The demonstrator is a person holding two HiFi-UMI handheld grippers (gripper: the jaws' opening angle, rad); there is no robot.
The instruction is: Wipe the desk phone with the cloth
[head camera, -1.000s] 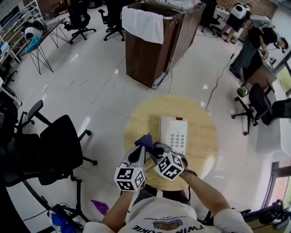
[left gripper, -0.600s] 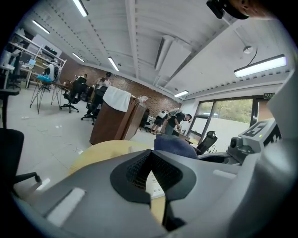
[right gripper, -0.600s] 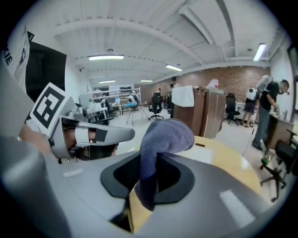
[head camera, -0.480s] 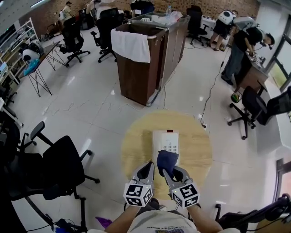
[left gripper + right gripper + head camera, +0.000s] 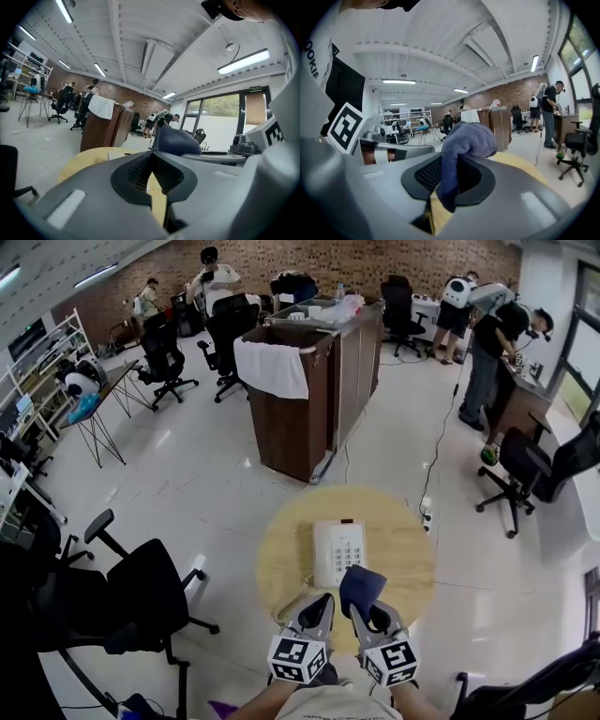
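Note:
The white desk phone [image 5: 337,552] lies on a round wooden table [image 5: 281,563], keypad up. My right gripper [image 5: 362,609] is shut on a dark blue cloth [image 5: 361,586], which stands bunched above its jaws by the phone's near right corner. In the right gripper view the cloth [image 5: 465,139] hangs down between the jaws of that gripper [image 5: 452,161]. My left gripper [image 5: 323,601] sits just left of it at the table's near edge, jaws together and holding nothing. In the left gripper view, its tips [image 5: 151,157] meet, with the cloth [image 5: 177,140] just beyond them.
A brown wooden cabinet [image 5: 323,399] with a white towel [image 5: 272,368] draped on it stands beyond the table. A black office chair [image 5: 141,592] is at the left, another [image 5: 525,470] at the right. People [image 5: 487,338] stand at the back right. A cable [image 5: 439,451] runs across the floor.
The cloth went from between both grippers at the table's left front into the right gripper alone, over to the phone's near end. The head view has tilted up.

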